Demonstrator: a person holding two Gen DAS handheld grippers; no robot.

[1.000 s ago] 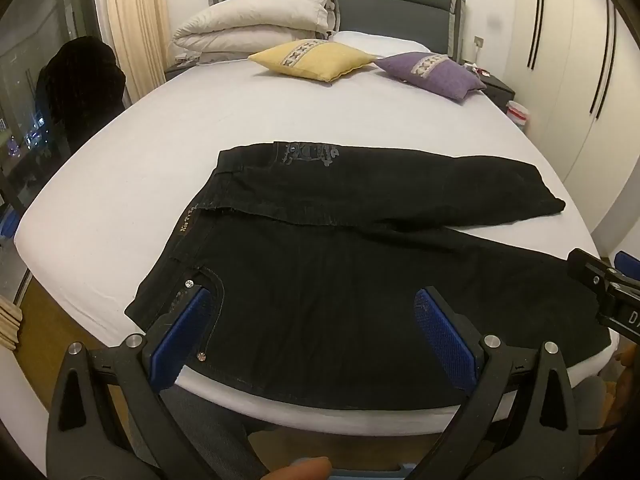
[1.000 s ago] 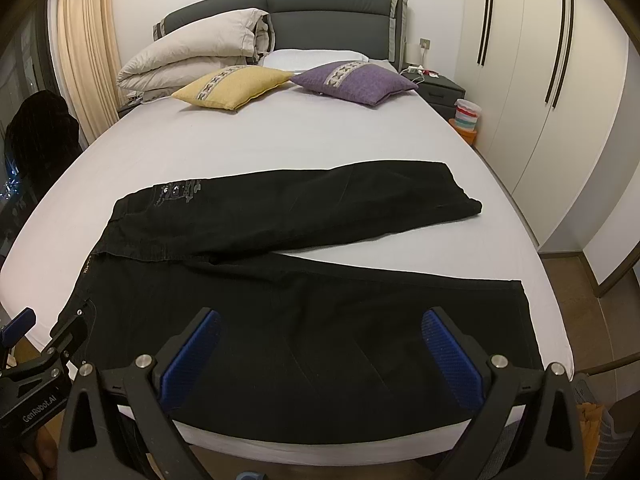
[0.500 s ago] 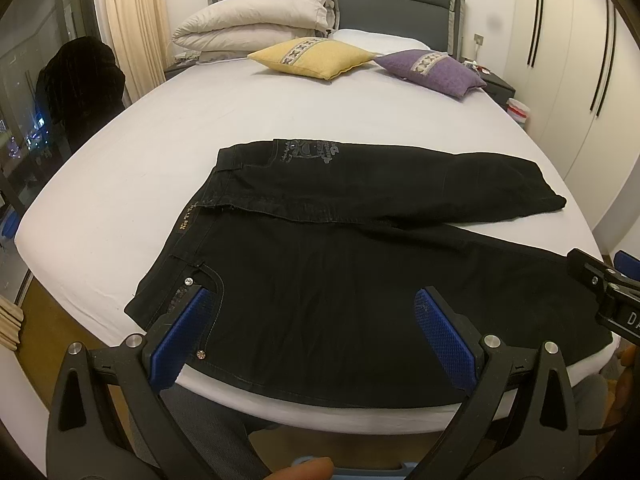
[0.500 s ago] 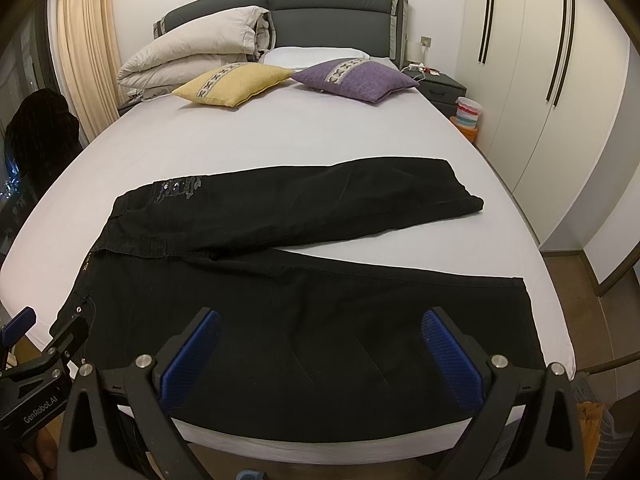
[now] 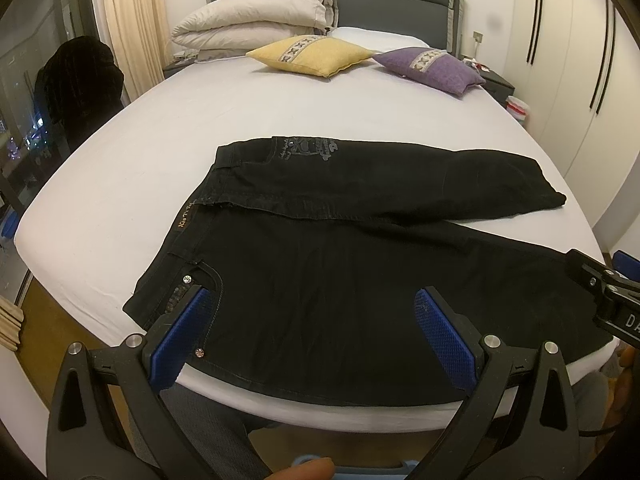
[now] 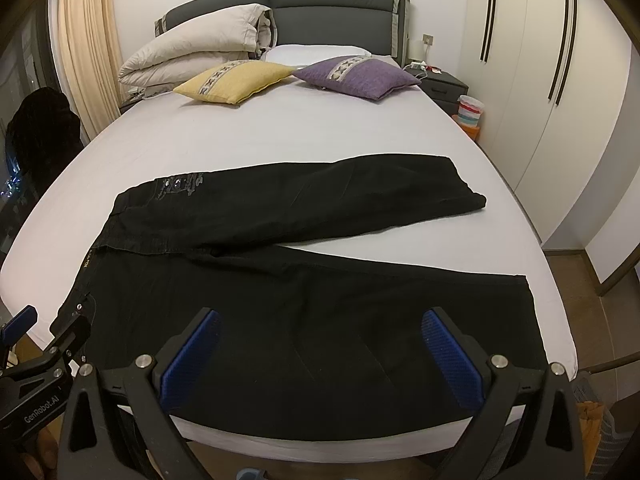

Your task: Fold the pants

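A pair of black jeans (image 5: 360, 264) lies spread flat across the near half of a white-sheeted bed (image 5: 280, 112), filling the middle and lower part of both wrist views. The waistband sits at the left of the frame and the two legs run off to the right, parted in a narrow V. The farther leg ends in a hem at the right of centre; the nearer leg reaches almost to the right edge of the mattress. A pale embroidered design (image 5: 308, 148) marks the upper seat area, and metal rivets dot the pocket near the lower left. A small tan tag (image 5: 183, 220) on the waistband carries lettering too small to read.

The left gripper (image 5: 316, 332) hovers low in its frame over the waist end of the jeans, blue-padded jaws spread wide, gripping nothing. The right gripper (image 6: 320, 356) hangs likewise over the nearer leg, jaws wide apart and empty. Whether either pad brushes the cloth cannot be told.

In the right wrist view, the black body of the left gripper at lower left reads "GenRobot.AI" (image 6: 40, 408).

A yellow cushion (image 5: 312, 54) and a purple cushion (image 5: 432, 68) lie in the upper part of the frame.
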